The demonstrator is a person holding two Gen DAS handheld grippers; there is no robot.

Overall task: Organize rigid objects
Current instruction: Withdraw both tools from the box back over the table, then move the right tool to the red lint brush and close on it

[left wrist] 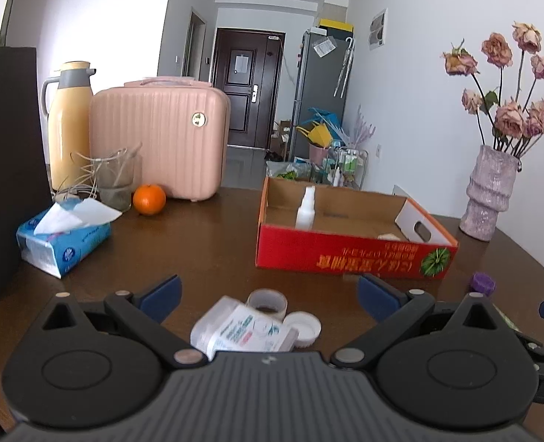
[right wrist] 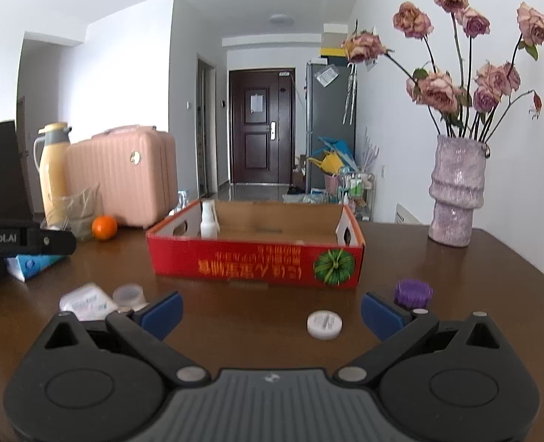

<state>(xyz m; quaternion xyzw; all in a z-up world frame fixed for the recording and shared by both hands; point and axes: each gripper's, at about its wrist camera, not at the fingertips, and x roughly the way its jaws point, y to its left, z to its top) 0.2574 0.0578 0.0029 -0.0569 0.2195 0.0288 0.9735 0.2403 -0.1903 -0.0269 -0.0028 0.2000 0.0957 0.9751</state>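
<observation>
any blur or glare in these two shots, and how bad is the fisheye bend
Left wrist view: the lying bottle between the open jaws looks soft and smeared, while the red box is fairly sharp; walls bow outward toward the edges. Right wrist view: window light puts a sheen on the table, the small white lid is slightly soft, and dark corners show the lens circle.

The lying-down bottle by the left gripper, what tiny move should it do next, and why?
Probably ease the left gripper forward and down around the lying bottle, then close. The gripper is open and empty, the bottle lies on its side just ahead, and the red box beyond holds only a small white bottle upright, with room left.
</observation>
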